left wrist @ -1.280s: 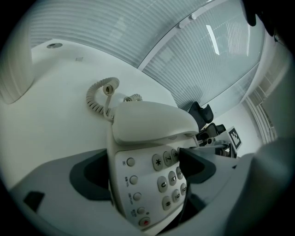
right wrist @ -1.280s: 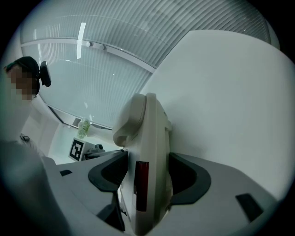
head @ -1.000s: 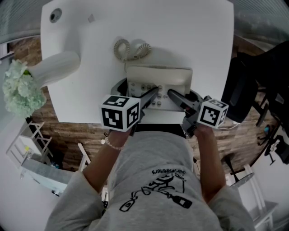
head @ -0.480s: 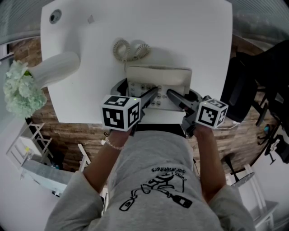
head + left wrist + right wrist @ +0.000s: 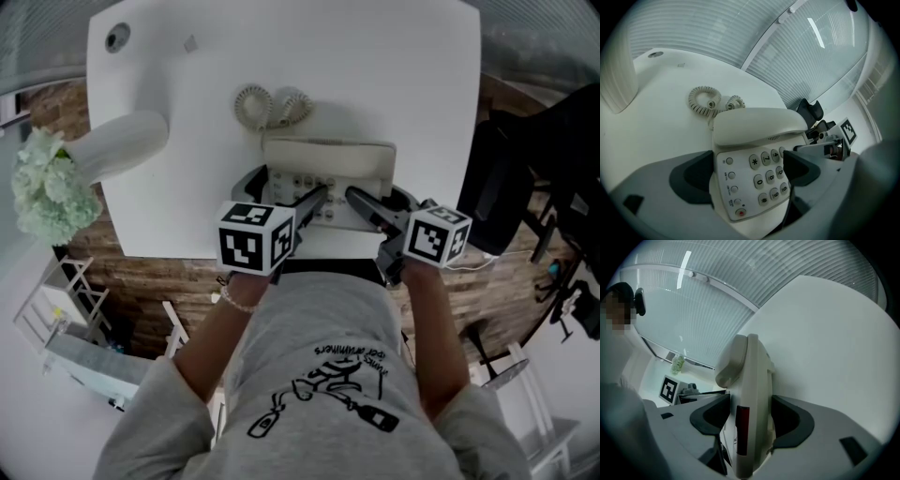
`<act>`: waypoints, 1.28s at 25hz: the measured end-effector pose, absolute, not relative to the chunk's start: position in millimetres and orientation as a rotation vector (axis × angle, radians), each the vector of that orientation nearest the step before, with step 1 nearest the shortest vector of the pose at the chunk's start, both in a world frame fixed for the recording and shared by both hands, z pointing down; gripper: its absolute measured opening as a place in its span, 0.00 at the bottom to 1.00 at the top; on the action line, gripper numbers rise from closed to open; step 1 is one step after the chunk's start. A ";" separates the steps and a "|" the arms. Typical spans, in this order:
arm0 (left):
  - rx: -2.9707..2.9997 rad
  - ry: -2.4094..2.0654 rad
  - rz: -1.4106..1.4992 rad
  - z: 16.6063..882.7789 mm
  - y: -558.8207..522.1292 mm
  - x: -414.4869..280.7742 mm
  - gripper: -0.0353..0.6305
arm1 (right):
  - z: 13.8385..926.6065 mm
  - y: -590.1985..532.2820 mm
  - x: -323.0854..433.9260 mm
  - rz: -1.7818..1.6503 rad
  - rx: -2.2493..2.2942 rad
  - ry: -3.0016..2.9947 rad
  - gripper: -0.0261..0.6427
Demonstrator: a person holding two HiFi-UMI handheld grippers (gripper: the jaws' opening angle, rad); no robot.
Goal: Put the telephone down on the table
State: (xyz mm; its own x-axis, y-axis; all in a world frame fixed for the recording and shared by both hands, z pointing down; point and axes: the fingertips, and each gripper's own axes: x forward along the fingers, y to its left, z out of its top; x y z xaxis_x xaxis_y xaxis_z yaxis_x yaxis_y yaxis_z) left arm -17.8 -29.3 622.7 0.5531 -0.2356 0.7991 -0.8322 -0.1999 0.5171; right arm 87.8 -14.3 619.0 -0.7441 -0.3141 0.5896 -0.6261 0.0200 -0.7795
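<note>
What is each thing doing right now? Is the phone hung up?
telephone, handset on its cradle, gripped from both sides
cord, coiled, lying on the table
left hand-held gripper, shut on the telephone
right hand-held gripper, shut on the telephone

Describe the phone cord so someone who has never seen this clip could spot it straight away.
Start at the white table filling the top of the head view. The beige telephone is near its front edge, and the cord lies just past the telephone's far left corner. It is the only coiled thing there, bunched into two loops.
</note>
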 end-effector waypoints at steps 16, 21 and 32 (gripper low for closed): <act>1.740 -0.885 0.704 617.3 -29.2 -21.0 0.74 | 621.8 -14.2 85.6 1.753 0.983 -2.000 0.48; 1.750 -0.882 0.703 612.6 -28.6 -21.4 0.74 | 621.8 -14.1 84.7 1.731 0.978 -1.988 0.49; 1.758 -0.874 0.702 610.3 -23.7 -25.5 0.74 | 628.4 -18.0 82.2 1.565 0.982 -1.951 0.51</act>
State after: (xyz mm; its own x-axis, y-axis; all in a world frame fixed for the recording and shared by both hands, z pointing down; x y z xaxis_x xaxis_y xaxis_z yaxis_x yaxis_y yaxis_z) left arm -25.5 -23.7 610.3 0.5689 -0.2340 0.7885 -0.8204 -0.2296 0.5237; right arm 82.2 -18.0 628.4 -0.6451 -0.2477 0.7229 -0.7594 0.1023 -0.6426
